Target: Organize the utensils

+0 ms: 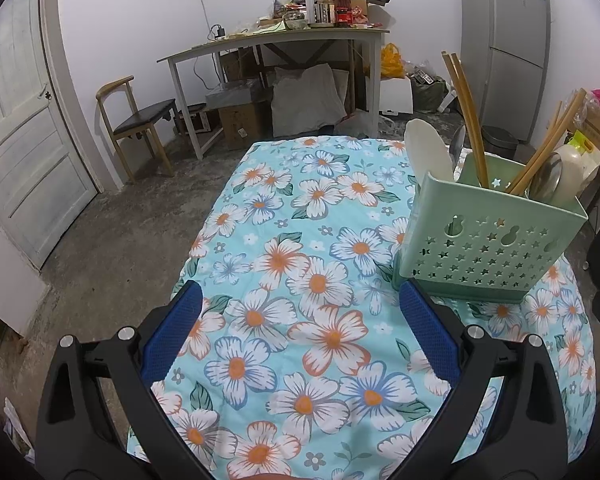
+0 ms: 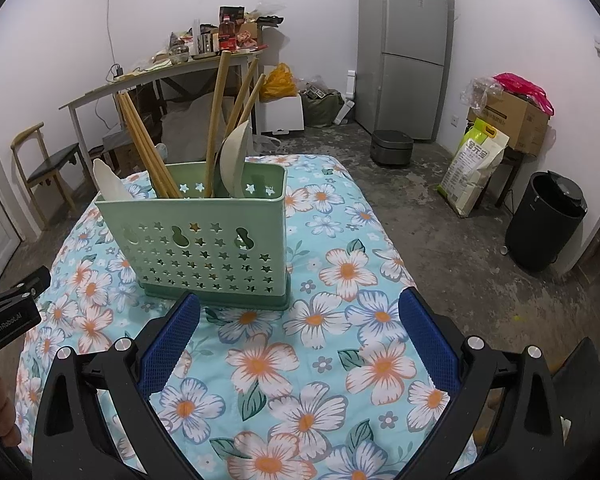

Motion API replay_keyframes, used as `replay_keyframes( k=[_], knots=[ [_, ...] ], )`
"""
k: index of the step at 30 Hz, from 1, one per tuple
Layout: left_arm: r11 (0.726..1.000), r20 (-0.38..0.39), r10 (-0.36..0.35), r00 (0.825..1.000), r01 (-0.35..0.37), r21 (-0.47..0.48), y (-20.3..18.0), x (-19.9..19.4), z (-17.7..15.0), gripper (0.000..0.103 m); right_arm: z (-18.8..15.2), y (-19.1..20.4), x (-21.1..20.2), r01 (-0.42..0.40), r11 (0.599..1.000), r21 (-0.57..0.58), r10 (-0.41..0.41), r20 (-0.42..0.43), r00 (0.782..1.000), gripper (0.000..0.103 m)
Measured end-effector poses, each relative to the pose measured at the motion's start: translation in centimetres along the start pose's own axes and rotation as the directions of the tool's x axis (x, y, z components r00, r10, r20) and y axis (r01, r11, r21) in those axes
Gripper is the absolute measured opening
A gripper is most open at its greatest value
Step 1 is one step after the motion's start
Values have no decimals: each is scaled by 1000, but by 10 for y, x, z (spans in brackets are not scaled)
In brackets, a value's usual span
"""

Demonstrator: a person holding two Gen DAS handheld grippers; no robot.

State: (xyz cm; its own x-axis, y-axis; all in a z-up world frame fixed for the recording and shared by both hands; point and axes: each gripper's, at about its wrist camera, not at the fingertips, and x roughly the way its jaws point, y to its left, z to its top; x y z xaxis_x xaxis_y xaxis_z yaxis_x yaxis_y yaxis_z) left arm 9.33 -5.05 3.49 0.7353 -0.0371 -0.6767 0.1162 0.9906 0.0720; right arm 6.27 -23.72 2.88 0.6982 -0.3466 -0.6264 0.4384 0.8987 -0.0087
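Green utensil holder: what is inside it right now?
The green utensil holder holds wooden chopsticks, a white rice paddle and a pale spoon. Their lower ends and the holder's floor are hidden behind its wall.

Home storeroom: fridge (image 2: 404,48), cluttered table (image 2: 160,76).
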Motion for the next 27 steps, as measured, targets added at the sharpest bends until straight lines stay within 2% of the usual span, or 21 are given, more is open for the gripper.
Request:
replay_keyframes(
  k=[27],
  knots=[
    [1000, -5, -10, 1000, 10, 5, -2, 2, -2, 95, 0, 0, -1, -1, 1000, -1, 1, -3, 1000, 97]
  ],
)
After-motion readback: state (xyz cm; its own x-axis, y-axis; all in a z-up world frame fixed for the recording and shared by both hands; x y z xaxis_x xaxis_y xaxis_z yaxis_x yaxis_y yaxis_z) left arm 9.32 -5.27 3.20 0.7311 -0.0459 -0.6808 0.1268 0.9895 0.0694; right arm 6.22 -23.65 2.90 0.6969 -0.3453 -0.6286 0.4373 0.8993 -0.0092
